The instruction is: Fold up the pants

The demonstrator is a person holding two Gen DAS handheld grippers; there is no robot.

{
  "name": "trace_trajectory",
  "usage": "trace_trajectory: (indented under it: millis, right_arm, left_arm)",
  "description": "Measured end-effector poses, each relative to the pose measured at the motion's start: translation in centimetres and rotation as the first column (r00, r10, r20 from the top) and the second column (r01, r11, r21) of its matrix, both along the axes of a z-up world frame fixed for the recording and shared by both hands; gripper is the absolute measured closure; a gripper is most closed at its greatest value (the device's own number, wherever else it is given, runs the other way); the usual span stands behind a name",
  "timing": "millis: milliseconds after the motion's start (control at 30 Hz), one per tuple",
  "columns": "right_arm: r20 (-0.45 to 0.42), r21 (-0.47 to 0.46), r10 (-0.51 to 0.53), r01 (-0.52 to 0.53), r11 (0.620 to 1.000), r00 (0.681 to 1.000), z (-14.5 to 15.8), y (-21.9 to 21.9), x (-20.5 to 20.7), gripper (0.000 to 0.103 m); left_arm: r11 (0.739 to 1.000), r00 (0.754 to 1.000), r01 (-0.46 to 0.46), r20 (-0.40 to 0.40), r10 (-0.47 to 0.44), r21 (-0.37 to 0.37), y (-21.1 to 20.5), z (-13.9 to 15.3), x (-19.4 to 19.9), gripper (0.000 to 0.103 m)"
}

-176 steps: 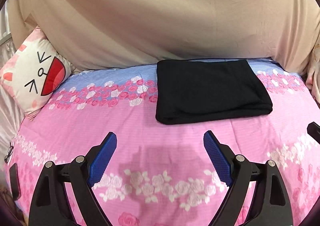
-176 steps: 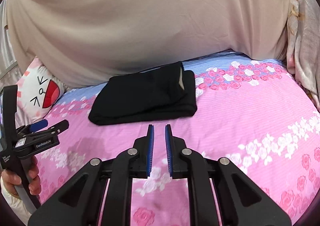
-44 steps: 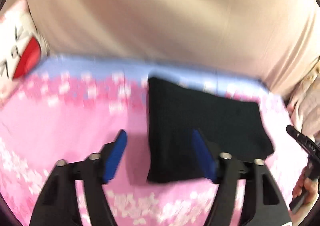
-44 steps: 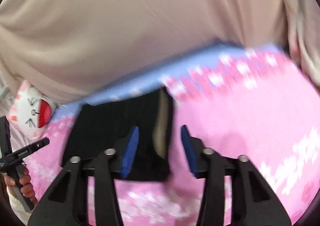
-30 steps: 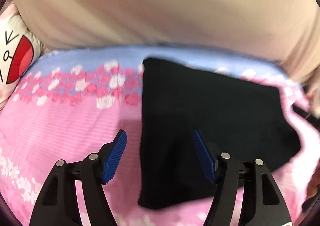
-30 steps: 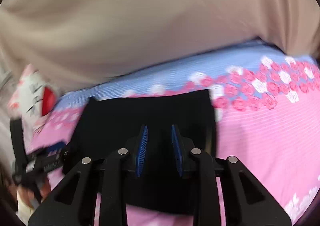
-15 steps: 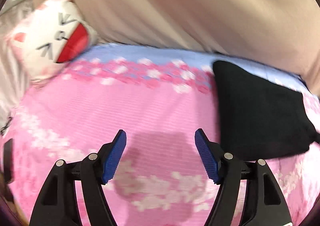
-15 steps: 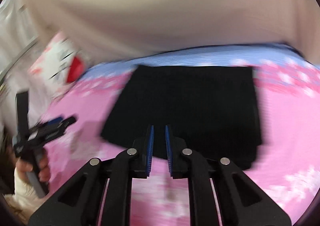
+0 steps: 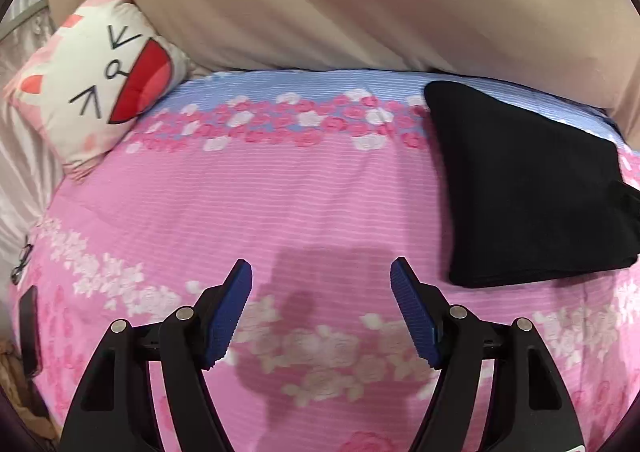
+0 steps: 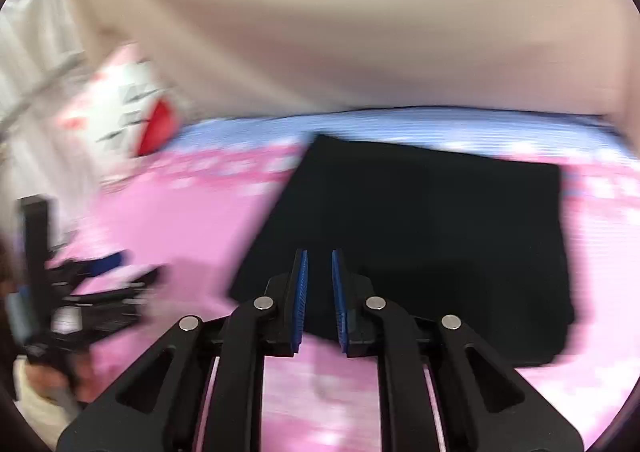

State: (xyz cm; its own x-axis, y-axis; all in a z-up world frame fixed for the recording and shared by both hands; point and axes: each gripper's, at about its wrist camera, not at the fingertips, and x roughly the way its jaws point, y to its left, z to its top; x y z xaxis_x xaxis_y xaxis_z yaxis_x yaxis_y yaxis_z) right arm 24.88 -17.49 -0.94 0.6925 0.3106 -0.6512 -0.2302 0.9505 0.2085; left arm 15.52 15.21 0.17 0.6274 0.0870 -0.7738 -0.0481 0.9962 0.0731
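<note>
Now my left gripper (image 9: 321, 292) is wide, my right gripper (image 10: 319, 276) narrow and empty; the pants (image 9: 532, 187) lie folded near the bed's (image 9: 280, 203) far edge, so I think they're done.

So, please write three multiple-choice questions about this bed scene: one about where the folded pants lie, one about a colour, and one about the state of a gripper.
1. In the left wrist view, where do the pants lie?
A. On the right part of the bedsheet
B. On top of the cat pillow
C. Between the fingers of the left gripper

2. What colour are the pants?
A. Pink
B. Black
C. Beige

3. How does the left gripper stand?
A. Shut on the pants
B. Shut on the pillow
C. Open, holding nothing

Answers:
1. A: the pants rest on the sheet to the right, apart from the pillow and the gripper.
2. B: the folded cloth is black against the pink sheet.
3. C: its blue pads stand wide apart above bare sheet.
</note>
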Motion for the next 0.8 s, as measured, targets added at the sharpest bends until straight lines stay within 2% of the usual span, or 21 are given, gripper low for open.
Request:
trace_trajectory:
  millis: [100, 167, 200, 300, 333, 467, 500, 533, 567, 600, 633, 800]
  right_arm:
    - [-0.075, -0.001, -0.161, 0.161, 0.987, 0.984, -2.6, -6.2, 0.0, 0.089]
    - [-0.119, 0.027, -0.162, 0.167, 0.986, 0.980, -5.2, -8.5, 0.0, 0.095]
    - [-0.108, 0.051, -0.145, 0.151, 0.987, 0.983, -5.9, -9.0, -0.1, 0.096]
    - [-0.088, -0.001, -0.152, 0.153, 0.988, 0.984, -4.2, -7.8, -0.7, 0.093]
    - [-0.054, -0.001, -0.146, 0.146, 0.989, 0.988, -3.0, -7.3, -1.4, 0.089]
    - [0.034, 0.036, -0.134, 0.133, 0.990, 0.990, -0.7, -6.7, -4.6, 0.086]
    - [0.047, 0.042, -0.151, 0.149, 0.988, 0.987, -0.1, -7.0, -5.4, 0.079]
    - [0.064, 0.051, -0.174, 0.171, 0.984, 0.983, 0.6, -7.4, -6.4, 0.066]
    - [0.078, 0.058, -0.190, 0.186, 0.981, 0.979, 1.0, -7.5, -7.2, 0.058]
    - [0.102, 0.062, -0.210, 0.205, 0.977, 0.972, 1.6, -7.9, -8.4, 0.046]
    - [0.116, 0.061, -0.222, 0.216, 0.974, 0.968, 1.8, -7.8, -9.1, 0.042]
    - [0.159, 0.043, -0.243, 0.239, 0.970, 0.957, 2.5, -7.7, -13.5, 0.036]
  left_arm:
    - [0.999, 0.999, 0.033, 0.004, -0.033, -0.002, -1.5, 0.1, 0.3, 0.033]
    - [0.998, 0.998, 0.059, 0.006, -0.059, 0.000, -2.8, 0.1, 0.5, 0.033]
    - [0.998, 0.998, 0.065, 0.007, -0.065, 0.001, -3.2, 0.1, 0.6, 0.033]
    - [0.996, 0.996, 0.085, 0.004, -0.086, 0.011, -4.9, 0.3, 0.9, 0.033]
    - [0.995, 0.995, 0.096, 0.006, -0.096, 0.011, -5.6, 0.4, 0.9, 0.033]
    - [0.993, 0.993, 0.114, 0.026, -0.114, 0.009, -7.3, 1.4, 0.1, 0.033]
    - [0.993, 0.992, 0.118, 0.033, -0.118, 0.008, -7.6, 1.8, -0.2, 0.033]
    - [0.992, 0.991, 0.125, 0.047, -0.125, 0.011, -8.1, 2.3, -0.8, 0.033]
    - [0.992, 0.990, 0.129, 0.058, -0.130, 0.013, -8.6, 2.8, -1.3, 0.032]
    - [0.991, 0.988, 0.136, 0.075, -0.137, 0.016, -9.1, 3.6, -2.1, 0.025]
    - [0.990, 0.986, 0.140, 0.093, -0.141, 0.016, -9.5, 4.2, -2.7, 0.017]
    - [0.982, 0.967, 0.188, 0.174, -0.188, 0.017, -11.5, 6.9, -6.4, 0.016]
